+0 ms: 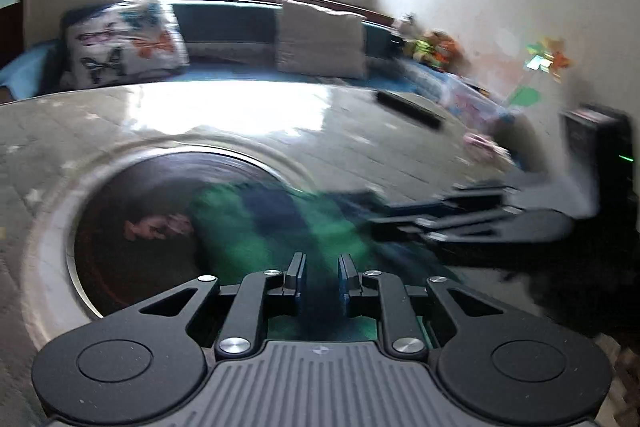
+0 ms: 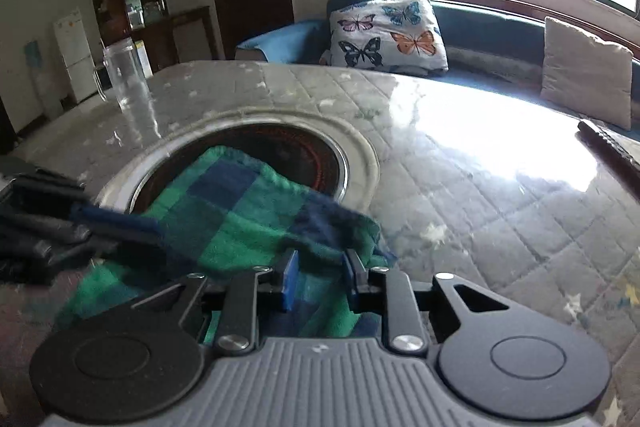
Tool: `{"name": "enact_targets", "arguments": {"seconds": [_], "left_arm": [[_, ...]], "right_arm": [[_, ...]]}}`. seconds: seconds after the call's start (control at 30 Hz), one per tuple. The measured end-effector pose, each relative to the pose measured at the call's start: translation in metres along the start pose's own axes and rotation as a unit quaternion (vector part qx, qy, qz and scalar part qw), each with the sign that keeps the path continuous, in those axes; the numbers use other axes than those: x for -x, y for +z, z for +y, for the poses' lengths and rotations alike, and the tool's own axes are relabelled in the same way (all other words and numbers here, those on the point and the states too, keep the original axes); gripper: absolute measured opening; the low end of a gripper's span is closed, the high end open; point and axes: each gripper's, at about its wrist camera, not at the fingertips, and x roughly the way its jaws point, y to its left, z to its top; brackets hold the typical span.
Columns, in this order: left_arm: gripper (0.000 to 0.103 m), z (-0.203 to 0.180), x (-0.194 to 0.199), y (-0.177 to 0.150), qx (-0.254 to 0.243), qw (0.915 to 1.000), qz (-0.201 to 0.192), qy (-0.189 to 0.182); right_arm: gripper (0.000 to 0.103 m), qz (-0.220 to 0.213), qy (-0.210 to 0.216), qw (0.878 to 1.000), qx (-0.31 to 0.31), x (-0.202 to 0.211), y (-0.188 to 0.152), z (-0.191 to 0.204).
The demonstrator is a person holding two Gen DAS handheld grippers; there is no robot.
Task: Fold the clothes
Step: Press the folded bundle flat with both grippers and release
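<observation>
A green and blue checked cloth [image 2: 240,211] lies on the table, partly over a round dark cooktop [image 2: 296,151]. It shows blurred in the left wrist view [image 1: 256,227]. My right gripper [image 2: 320,267] is open, its blue-padded fingers straddling the cloth's near edge. My left gripper [image 1: 322,277] has its fingers a small gap apart over the cloth; the blur hides whether fabric is between them. The right gripper reaches in from the right in the left wrist view [image 1: 384,223]. The left gripper enters from the left in the right wrist view [image 2: 100,239].
The table [image 2: 460,195] has a quilted cover under glossy film. A clear jug [image 2: 124,79] stands at its far left. A dark remote [image 2: 612,155] lies at the right edge. A sofa with a butterfly cushion [image 2: 388,31] and a beige cushion [image 2: 588,87] stands behind.
</observation>
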Motion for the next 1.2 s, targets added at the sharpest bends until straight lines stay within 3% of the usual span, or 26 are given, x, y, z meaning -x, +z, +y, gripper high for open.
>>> {"name": "enact_targets", "arguments": {"seconds": [0.13, 0.37, 0.73, 1.0, 1.2], "left_arm": [[0.019, 0.014, -0.015, 0.009, 0.006, 0.9999, 0.005, 0.014], [0.018, 0.026, -0.048, 0.009, 0.011, 0.999, 0.032, 0.028], [0.019, 0.025, -0.045, 0.013, 0.008, 0.9994, 0.023, 0.023], [0.019, -0.016, -0.004, -0.005, -0.058, 0.9975, 0.021, -0.033], [0.019, -0.055, 0.004, -0.032, -0.113, 0.9904, 0.034, -0.072]], "right_arm": [[0.023, -0.002, 0.016, 1.0, 0.016, -0.01, 0.008, 0.007], [0.019, 0.024, 0.007, 1.0, 0.008, -0.032, 0.006, -0.006], [0.019, 0.026, 0.007, 0.999, 0.026, -0.019, 0.002, 0.001], [0.02, 0.016, 0.016, 1.0, 0.008, 0.034, -0.009, -0.004], [0.02, 0.019, 0.015, 0.999, -0.035, 0.041, -0.016, -0.02]]}}
